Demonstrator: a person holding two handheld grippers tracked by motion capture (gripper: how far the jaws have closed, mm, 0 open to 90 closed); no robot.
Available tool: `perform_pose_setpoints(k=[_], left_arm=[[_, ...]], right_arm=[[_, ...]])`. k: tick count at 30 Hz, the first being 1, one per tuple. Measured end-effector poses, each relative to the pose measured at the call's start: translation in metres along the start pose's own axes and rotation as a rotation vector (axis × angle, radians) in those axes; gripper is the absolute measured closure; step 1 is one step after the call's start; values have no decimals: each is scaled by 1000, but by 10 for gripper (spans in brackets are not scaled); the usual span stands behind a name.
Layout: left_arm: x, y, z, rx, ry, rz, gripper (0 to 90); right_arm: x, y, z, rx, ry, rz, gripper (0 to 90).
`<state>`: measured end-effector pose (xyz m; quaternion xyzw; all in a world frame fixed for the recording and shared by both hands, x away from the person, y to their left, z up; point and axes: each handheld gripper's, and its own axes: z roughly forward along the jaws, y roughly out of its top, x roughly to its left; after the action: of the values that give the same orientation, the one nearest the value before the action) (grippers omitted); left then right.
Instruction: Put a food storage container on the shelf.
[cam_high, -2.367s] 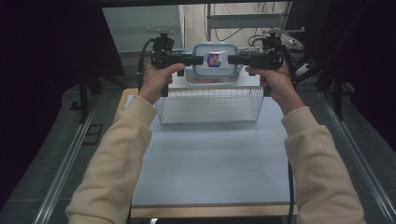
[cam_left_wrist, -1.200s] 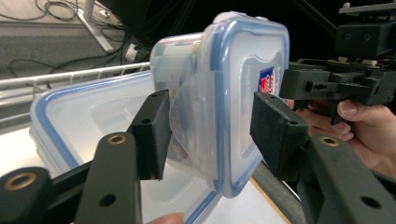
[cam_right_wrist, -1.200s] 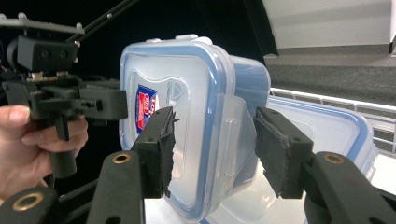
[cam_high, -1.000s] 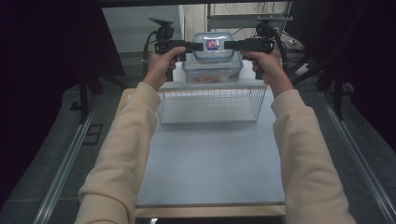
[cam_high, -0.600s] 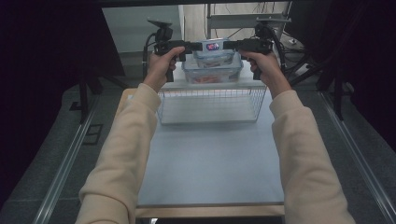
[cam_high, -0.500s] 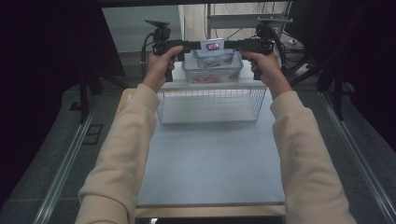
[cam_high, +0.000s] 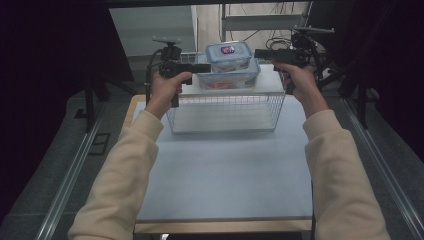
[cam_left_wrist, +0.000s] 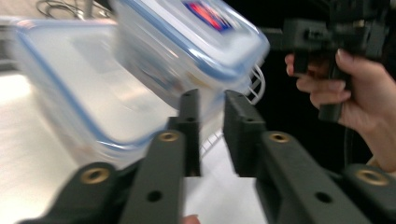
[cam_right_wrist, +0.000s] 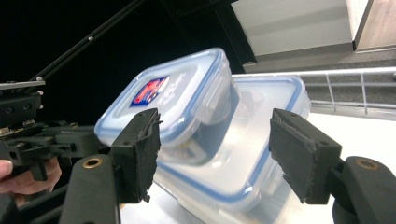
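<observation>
A small clear lidded box (cam_high: 228, 52) with a blue rim and a red label rests on a larger clear lidded box (cam_high: 227, 80), which stands on top of a white wire rack (cam_high: 225, 107). My left gripper (cam_high: 205, 67) is level at the stack's left side and clear of it. In the left gripper view its jaws (cam_left_wrist: 211, 100) have just been closing to a narrow gap with nothing between them, and the small box (cam_left_wrist: 187, 42) lies just beyond. My right gripper (cam_high: 260, 53) stands off to the right. It (cam_right_wrist: 215, 116) is wide open, with the small box (cam_right_wrist: 173, 93) beyond its pads.
The rack stands at the far end of a pale blue tabletop (cam_high: 225, 175). Dark curtains flank the table, and cables and stands crowd the back right (cam_high: 320, 45). In the right gripper view the left gripper (cam_right_wrist: 28, 140) shows at the left edge.
The two grippers carried the small box between them away from me and set it on the larger box. Both have let go and drawn apart sideways. The left jaws have narrowed.
</observation>
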<state>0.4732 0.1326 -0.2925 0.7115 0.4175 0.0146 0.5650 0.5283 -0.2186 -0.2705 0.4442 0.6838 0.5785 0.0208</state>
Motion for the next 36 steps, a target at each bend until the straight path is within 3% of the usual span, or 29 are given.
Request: perform_pose_setpoints(k=[3,7,17,29,36], left_arm=[[-7,-2,12,15,14,15,837],[-6,2,22,10,19,4,856],[-1,8,29,0,15,-18,856],[-4,4,29,13,5,-9,852],[-11,-12,9,14,1,9,858]], right_arm=[[1,-4,-3,4,-4,-1,335],[1,-9,-5,27,-14,-11,334],[-4,-14,-6,47,-18,-27,334],[1,-20,-11,58,1,-37,331],[2,-31,-20,59,17,-49,328]])
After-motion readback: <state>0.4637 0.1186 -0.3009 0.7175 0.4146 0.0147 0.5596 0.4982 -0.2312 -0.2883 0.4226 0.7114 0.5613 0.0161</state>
